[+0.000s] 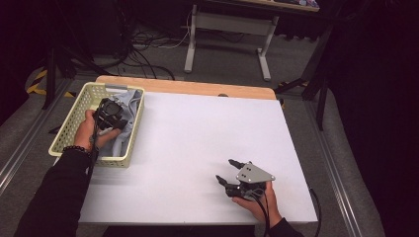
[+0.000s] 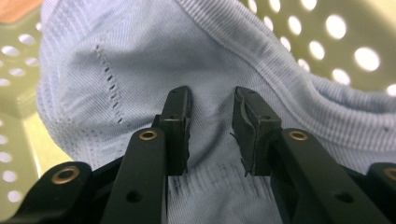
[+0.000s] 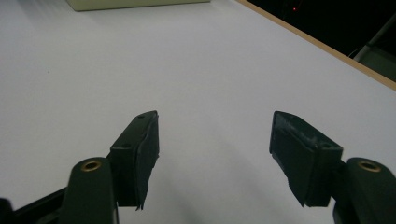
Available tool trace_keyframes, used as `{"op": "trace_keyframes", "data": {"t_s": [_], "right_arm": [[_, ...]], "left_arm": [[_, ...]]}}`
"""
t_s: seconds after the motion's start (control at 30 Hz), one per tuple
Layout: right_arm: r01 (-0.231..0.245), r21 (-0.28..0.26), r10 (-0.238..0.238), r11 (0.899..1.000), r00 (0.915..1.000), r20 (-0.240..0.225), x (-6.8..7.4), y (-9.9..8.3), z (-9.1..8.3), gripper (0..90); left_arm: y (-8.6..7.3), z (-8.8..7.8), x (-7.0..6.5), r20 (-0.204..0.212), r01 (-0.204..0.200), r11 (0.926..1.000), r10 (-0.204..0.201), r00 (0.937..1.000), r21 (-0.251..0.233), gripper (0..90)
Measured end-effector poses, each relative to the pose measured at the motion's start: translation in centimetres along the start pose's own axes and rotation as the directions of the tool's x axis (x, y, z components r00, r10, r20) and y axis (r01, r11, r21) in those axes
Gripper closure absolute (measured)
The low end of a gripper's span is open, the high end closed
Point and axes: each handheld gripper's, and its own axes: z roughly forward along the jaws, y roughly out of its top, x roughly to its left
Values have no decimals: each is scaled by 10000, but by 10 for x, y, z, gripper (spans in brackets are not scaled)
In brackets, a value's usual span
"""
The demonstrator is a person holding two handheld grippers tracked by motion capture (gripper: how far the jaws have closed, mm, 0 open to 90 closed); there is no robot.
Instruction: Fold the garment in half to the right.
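Observation:
A pale green perforated basket (image 1: 69, 123) stands at the left edge of the white table (image 1: 197, 138). A light blue knitted cloth (image 1: 129, 106) lies crumpled inside it. My left gripper (image 1: 109, 107) reaches down into the basket. In the left gripper view, the left gripper (image 2: 212, 100) has its jaws a little apart, tips against the cloth (image 2: 140, 56), with fabric showing in the gap and the basket wall (image 2: 345, 42) behind. My right gripper (image 1: 225, 170) is low over the bare table near the front right. In its own view, the right gripper (image 3: 215, 121) is open and holds nothing.
The table's wooden far edge (image 1: 197, 88) shows beyond the white top. Behind it on the floor stand another table's legs (image 1: 190, 49) and loose cables (image 1: 143, 44). A corner of the basket (image 3: 130, 3) shows at the top of the right gripper view.

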Motion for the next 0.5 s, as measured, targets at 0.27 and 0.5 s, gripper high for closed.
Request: {"op": "trace_keyframes", "data": {"t_s": [0.27, 0.5], "right_arm": [[-212, -228, 216, 9995, 9996, 176, -5, -2, -6, 322], [-163, -152, 166, 9998, 9997, 185, -4, -3, -6, 317]], "left_arm": [[0, 5, -3, -55, -175, 9994, 177, 9998, 294, 696], [0, 4, -2, -20, -89, 9996, 90, 10000, 271, 697]]}}
